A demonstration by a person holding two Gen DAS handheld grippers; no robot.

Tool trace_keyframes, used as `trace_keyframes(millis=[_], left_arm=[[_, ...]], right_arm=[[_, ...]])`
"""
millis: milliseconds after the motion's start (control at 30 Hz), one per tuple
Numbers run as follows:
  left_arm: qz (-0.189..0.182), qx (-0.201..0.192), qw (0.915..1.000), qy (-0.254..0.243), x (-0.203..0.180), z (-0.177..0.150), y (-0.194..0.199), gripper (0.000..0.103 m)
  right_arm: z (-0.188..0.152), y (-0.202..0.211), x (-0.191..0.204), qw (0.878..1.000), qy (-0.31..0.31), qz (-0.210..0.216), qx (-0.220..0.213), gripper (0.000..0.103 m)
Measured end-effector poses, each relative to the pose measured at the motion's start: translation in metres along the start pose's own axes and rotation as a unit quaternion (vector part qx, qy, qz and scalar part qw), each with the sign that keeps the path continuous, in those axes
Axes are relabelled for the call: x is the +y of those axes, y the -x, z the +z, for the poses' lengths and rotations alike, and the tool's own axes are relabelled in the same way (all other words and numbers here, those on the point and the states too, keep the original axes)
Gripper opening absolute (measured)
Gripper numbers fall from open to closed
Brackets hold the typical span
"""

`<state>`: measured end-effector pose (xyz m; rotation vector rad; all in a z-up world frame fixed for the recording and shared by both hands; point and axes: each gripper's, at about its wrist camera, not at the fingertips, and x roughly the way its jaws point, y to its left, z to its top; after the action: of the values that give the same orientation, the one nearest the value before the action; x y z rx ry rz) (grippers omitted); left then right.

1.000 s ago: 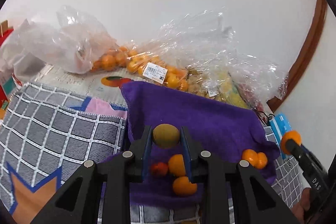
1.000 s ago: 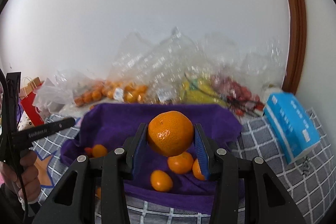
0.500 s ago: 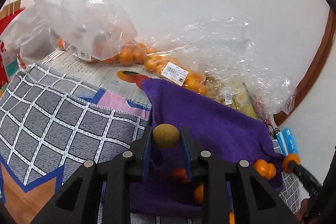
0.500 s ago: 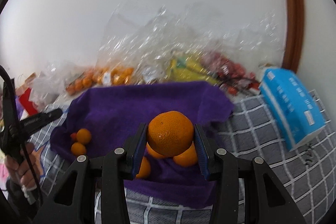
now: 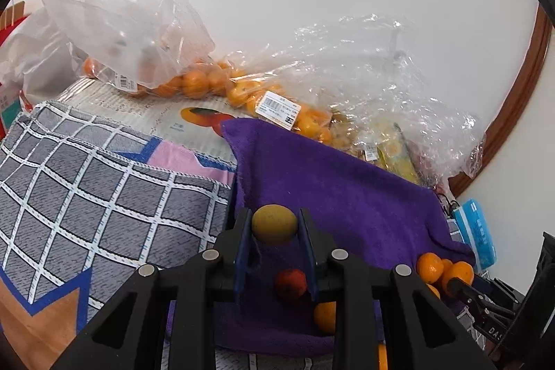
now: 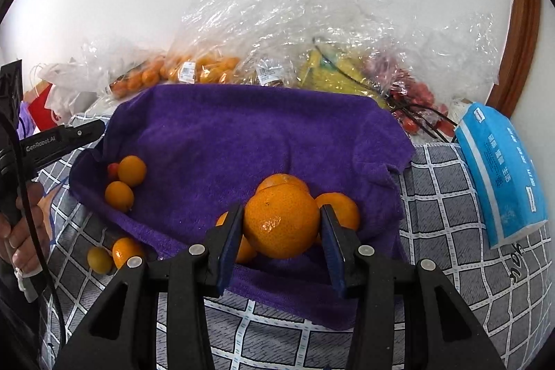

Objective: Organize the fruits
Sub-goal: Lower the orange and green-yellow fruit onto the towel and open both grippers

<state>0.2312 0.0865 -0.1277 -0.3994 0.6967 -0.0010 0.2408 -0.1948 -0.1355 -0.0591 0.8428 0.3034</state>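
Note:
My left gripper [image 5: 274,227] is shut on a small yellow-green fruit [image 5: 274,224], held above the left edge of the purple towel [image 5: 347,196]. Below it on the towel lie a red fruit [image 5: 290,283] and a small orange [image 5: 324,316]. My right gripper [image 6: 281,224] is shut on a large orange [image 6: 281,221], low over the towel's [image 6: 260,134] front right part, against a cluster of oranges [image 6: 338,207]. Two small oranges [image 6: 131,170] lie at the towel's left edge.
Plastic bags of small oranges [image 5: 208,82], bananas [image 6: 333,68] and red fruit [image 6: 416,96] line the wall behind the towel. A blue tissue pack [image 6: 503,169] lies at the right. Two loose fruits [image 6: 114,254] lie on the checked cloth [image 5: 104,189].
The right gripper has lowered with the large orange towards the oranges on the towel. The left gripper has shifted left and forward with its fruit, over the towel's left edge.

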Motion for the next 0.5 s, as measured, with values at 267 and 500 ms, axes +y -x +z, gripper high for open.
trace_keyframes(millis=[267,500], left_arm=[[-0.012,0.019,0.9997,-0.013,-0.009,-0.006,-0.007,0.025],[-0.019,0.025,0.9995,-0.009,-0.012,-0.009,-0.014,0.025]], right_arm=[[0.003,0.007,-0.001,1.0,-0.003,-0.007,-0.018,0.044],[0.006,0.015,-0.008,0.999,-0.03,-0.006,-0.039,0.045]])
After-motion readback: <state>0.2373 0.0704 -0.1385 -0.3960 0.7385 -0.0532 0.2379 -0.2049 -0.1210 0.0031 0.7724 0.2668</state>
